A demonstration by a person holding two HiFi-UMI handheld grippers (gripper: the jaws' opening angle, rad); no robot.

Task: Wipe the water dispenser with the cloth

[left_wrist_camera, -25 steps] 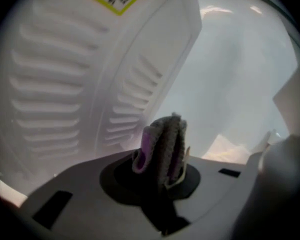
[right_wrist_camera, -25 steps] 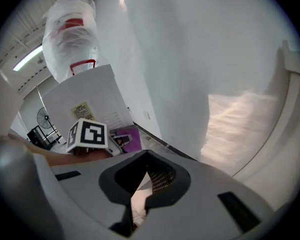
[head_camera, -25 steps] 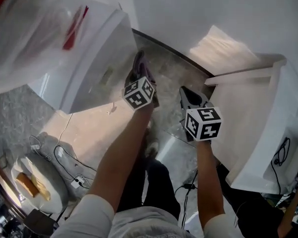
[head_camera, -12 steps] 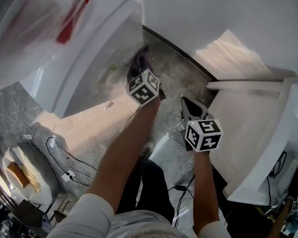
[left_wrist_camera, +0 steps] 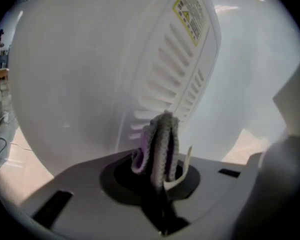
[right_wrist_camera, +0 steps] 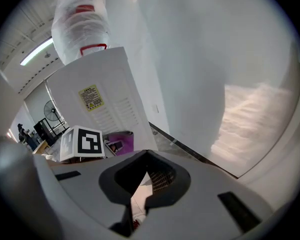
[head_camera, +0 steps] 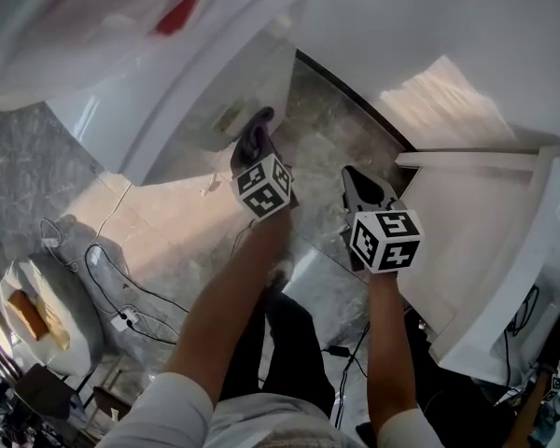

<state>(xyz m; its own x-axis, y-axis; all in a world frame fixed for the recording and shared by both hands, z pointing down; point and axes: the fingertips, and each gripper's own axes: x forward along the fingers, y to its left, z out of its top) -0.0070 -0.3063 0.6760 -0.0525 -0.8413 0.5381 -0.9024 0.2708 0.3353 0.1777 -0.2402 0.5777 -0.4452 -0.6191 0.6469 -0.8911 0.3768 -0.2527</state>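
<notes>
Floor (head_camera: pixel 331 147): grey, marbled stone, glossy, with a sunlit patch to the left. Thin cables (head_camera: pixel 103 283) trail across it. Plain white wall (head_camera: pixel 448 17) behind, meeting the floor along a dark skirting line. White flat-topped unit (head_camera: pixel 476 241) at right, smooth, square-edged.

Dispenser (head_camera: pixel 196 82): tall white plastic box. One panel carries rows of moulded vent slats (left_wrist_camera: pixel 165 89) and a yellow label (left_wrist_camera: pixel 190 6). A bottle (right_wrist_camera: pixel 82 24) in crinkled clear wrap with red marks sits on top.

Left tool (head_camera: pixel 258 140): jaws pinching the cloth (left_wrist_camera: pixel 159 141), a folded bunch of knitted grey with purple inside that stands upright out of the jaws. The cloth is close up to the slatted panel, low on the dispenser; contact not clear.

Right tool (right_wrist_camera: pixel 146 156): dark jaws pressed together at the tips, nothing between them. It is held over the floor, apart from the dispenser and beside the white unit.
</notes>
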